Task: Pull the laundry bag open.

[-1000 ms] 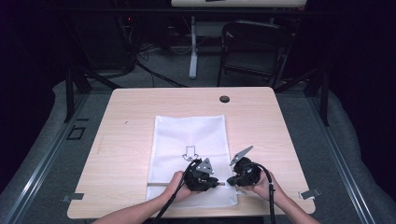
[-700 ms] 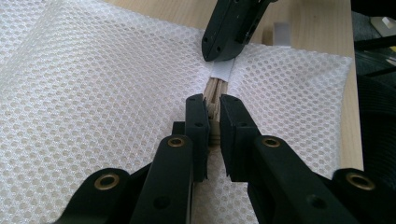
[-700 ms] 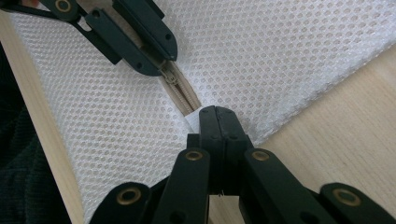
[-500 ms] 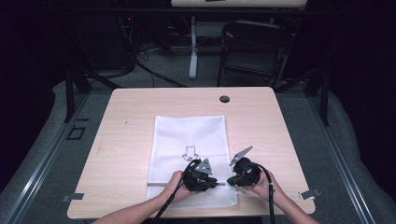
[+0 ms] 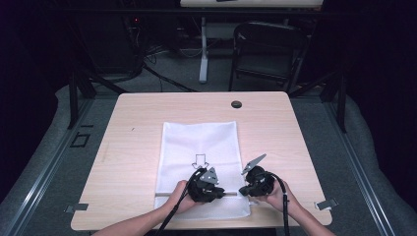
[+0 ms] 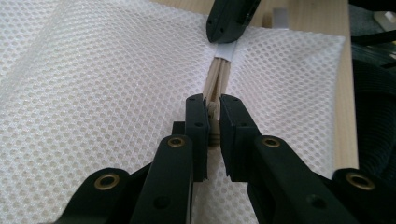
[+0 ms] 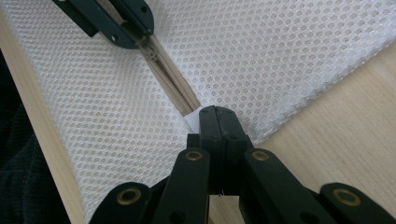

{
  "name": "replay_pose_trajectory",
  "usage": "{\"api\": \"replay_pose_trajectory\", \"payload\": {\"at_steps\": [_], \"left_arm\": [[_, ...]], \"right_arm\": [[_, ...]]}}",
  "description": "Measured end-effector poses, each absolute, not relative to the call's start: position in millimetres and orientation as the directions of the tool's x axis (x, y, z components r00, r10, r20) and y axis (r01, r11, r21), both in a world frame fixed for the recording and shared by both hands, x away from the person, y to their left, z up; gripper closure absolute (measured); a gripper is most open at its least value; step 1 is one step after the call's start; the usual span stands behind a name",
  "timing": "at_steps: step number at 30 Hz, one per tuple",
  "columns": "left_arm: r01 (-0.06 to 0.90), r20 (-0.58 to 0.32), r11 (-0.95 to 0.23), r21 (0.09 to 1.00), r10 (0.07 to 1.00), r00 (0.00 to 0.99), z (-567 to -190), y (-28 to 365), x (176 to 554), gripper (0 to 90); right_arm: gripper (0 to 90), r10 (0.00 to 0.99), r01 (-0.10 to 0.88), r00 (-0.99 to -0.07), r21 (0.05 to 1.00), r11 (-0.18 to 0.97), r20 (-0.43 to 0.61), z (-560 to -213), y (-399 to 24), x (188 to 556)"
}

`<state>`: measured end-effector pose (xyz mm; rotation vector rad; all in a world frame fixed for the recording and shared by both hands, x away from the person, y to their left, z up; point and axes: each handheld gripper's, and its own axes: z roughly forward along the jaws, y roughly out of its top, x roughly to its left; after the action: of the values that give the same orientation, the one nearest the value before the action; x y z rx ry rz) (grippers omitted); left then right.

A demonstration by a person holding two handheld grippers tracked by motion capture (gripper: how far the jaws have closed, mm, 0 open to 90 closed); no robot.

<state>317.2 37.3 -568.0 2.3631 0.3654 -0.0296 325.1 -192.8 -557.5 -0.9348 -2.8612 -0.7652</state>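
Note:
A white mesh bag (image 5: 199,147) lies flat on the wooden table (image 5: 133,147), with its beige zipper (image 7: 170,79) running along the near edge. My left gripper (image 6: 212,100) is shut on the zipper's pull (image 6: 213,114). At the zipper's end, my right gripper (image 7: 215,112) is shut on the white fabric tab (image 7: 192,122). In the high view the left gripper (image 5: 219,191) and right gripper (image 5: 243,191) face each other a short way apart over the bag's near edge. The stretch of zipper between them looks slightly parted.
A black arrow (image 5: 199,160) is printed on the bag's middle. A round black grommet (image 5: 236,104) sits near the table's far edge. A dark chair (image 5: 268,49) and cables stand beyond the table. Bare wood lies on both sides of the bag.

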Motion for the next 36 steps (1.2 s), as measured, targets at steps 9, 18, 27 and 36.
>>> {"api": "replay_pose_trajectory", "payload": {"at_steps": [9, 18, 27, 36], "left_arm": [[0.275, -0.119, -0.693, 0.666, 0.265, 0.957, -567, 50, 316, 82.8], [0.279, -0.119, -0.700, 0.657, 0.268, 0.956, -567, 58, 314, 82.7], [0.273, -0.116, -0.703, 0.657, 0.263, 0.958, -566, 60, 314, 82.7], [0.276, -0.112, -0.700, 0.659, 0.272, 0.956, -566, 64, 314, 82.7]], "right_arm": [[90.0, 0.544, 0.565, -0.818, 0.441, 0.698, 0.186, -558, -193, 326], [90.0, 0.543, 0.565, -0.818, 0.441, 0.698, 0.188, -558, -194, 326], [90.0, 0.548, 0.566, -0.816, 0.439, 0.698, 0.183, -557, -193, 325], [90.0, 0.543, 0.564, -0.819, 0.440, 0.699, 0.187, -557, -193, 325]]}}
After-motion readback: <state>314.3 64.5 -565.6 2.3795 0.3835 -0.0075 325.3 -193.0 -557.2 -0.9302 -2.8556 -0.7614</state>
